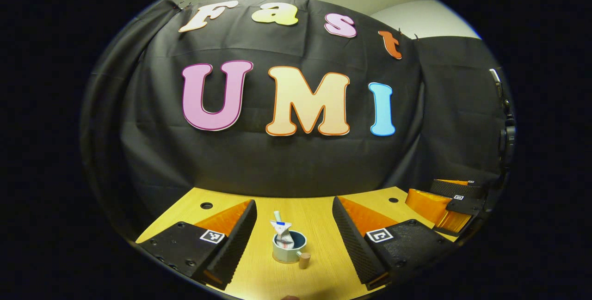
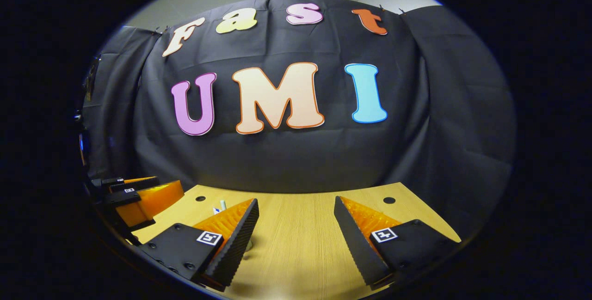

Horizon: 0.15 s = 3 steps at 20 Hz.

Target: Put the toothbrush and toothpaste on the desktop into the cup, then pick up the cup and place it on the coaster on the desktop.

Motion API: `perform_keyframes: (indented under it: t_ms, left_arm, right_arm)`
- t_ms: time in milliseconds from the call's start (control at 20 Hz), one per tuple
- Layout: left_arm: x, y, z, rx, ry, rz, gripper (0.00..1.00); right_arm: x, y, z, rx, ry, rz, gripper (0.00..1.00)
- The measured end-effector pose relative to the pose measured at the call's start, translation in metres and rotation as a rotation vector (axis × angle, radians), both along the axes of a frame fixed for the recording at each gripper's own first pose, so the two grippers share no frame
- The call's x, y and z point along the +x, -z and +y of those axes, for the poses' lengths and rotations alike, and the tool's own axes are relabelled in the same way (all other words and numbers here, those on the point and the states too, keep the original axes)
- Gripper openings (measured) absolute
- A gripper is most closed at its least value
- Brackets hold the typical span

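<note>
A pale cup (image 1: 288,249) with a wooden handle (image 1: 304,260) stands on the wooden desktop (image 1: 314,226). A crumpled toothpaste tube (image 1: 283,234) and a white toothbrush (image 1: 278,217) with a blue band stick up out of it. My left gripper (image 1: 294,201) is open, and the cup sits between its fingers with a gap on each side. My right gripper (image 2: 296,199) is open over bare desktop, holding nothing. The toothbrush tip (image 2: 222,205) peeks over its left finger (image 2: 233,237). Each gripper shows in the other's view, the right gripper (image 1: 446,203) and the left gripper (image 2: 134,198).
Round holes (image 1: 206,205) (image 1: 393,199) mark the desktop's far corners, close to the black cloth wall. A small brown edge (image 1: 290,297) shows at the very bottom of the left gripper view; I cannot tell what it is.
</note>
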<state>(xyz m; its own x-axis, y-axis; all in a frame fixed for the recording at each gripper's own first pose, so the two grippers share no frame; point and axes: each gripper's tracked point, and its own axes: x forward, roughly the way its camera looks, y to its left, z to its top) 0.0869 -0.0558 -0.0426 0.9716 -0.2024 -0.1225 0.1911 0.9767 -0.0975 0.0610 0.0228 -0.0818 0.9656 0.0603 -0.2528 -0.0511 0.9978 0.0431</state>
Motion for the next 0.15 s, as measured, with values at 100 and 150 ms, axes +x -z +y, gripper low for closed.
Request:
perform_keyframes:
  t_ms: [100, 150]
  left_arm:
    - [-0.0014, -0.005, 0.004, 0.001, -0.009, -0.012, 0.95]
    - [-0.0025, -0.0079, 0.0072, 0.001, -0.015, -0.02, 0.94]
  right_arm:
    - [-0.0022, -0.0052, 0.0017, 0.002, 0.0, -0.019, 1.0]
    - [-0.0013, -0.0091, 0.001, -0.003, 0.001, -0.029, 1.0]
